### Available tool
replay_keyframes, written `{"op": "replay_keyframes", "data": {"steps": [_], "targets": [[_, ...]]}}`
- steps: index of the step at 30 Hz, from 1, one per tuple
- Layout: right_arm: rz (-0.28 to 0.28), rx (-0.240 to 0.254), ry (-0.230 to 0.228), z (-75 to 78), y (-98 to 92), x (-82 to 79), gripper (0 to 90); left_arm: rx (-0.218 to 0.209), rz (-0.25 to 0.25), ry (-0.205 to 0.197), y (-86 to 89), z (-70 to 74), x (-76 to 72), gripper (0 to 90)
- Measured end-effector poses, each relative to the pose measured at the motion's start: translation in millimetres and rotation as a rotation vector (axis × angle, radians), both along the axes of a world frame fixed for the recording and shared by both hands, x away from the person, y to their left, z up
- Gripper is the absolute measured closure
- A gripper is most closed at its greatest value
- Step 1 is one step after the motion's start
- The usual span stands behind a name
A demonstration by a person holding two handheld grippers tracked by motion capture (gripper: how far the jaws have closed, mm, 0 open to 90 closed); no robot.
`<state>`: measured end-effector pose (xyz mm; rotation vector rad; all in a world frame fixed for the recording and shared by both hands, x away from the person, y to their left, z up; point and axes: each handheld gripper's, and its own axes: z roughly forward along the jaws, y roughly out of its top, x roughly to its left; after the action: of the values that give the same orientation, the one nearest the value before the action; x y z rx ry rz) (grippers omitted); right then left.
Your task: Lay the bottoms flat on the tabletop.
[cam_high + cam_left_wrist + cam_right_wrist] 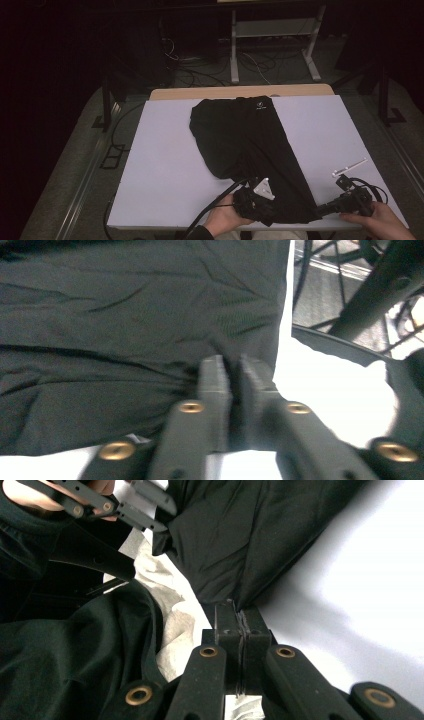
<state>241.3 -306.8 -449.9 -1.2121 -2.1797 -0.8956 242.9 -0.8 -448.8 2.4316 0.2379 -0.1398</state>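
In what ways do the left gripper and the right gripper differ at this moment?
The left gripper sits over the black garment, near the middle of its near edge; the right gripper reaches in from the bare white table to the garment's near right corner. The left gripper carries a grey plate on top; none is visible on the right gripper. Both are shut on the garment's near edge.

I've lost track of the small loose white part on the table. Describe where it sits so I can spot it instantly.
Start from the white tabletop and the black garment spread down its middle. Look right of the garment, near the table's right edge, just beyond the right gripper: the small white angled piece lies there on bare surface. It is the one loose pale item there, apart from the cloth and black cables.
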Motion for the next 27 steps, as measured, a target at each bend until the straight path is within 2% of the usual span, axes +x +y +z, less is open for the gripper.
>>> {"op": "replay_keyframes", "data": {"steps": [3,4,9,13,14,19,22,23,27], "targets": [[0.003,0.0,0.001,0.3,1.1,0.4,88.2,0.001,0.014,0.05,2.5,0.2,3.8,87.7],[0.005,0.001,0.001,0.8,1.4,0.2,88.2,-0.002,0.018,0.056,3.4,0.2,4.4,87.9],[0.016,0.014,-0.005,4.1,0.8,-1.3,88.2,-0.024,-0.001,0.11,13.0,7.1,5.1,88.2],[0.023,0.02,-0.004,4.4,1.0,-1.7,88.2,-0.018,-0.026,0.118,17.9,11.6,5.0,88.1],[0.034,0.021,0.008,3.7,2.8,-2.5,88.1,-0.019,-0.033,0.129,20.7,12.1,4.1,88.1],[0.061,0.014,0.025,1.9,7.5,-3.8,88.1,-0.018,-0.027,0.15,20.9,5.9,2.8,87.2],[0.065,0.01,0.035,1.4,8.0,-4.3,86.8,-0.037,-0.015,0.153,22.0,6.7,3.1,83.9],[0.059,-0.012,0.026,3.0,7.7,-5.4,77.3,-0.045,-0.013,0.157,23.7,8.5,3.5,76.2],[0.029,-0.026,-0.039,11.1,5.8,-6.3,59.7,-0.103,0.047,0.116,43.4,23.8,7.0,54.8]]}}
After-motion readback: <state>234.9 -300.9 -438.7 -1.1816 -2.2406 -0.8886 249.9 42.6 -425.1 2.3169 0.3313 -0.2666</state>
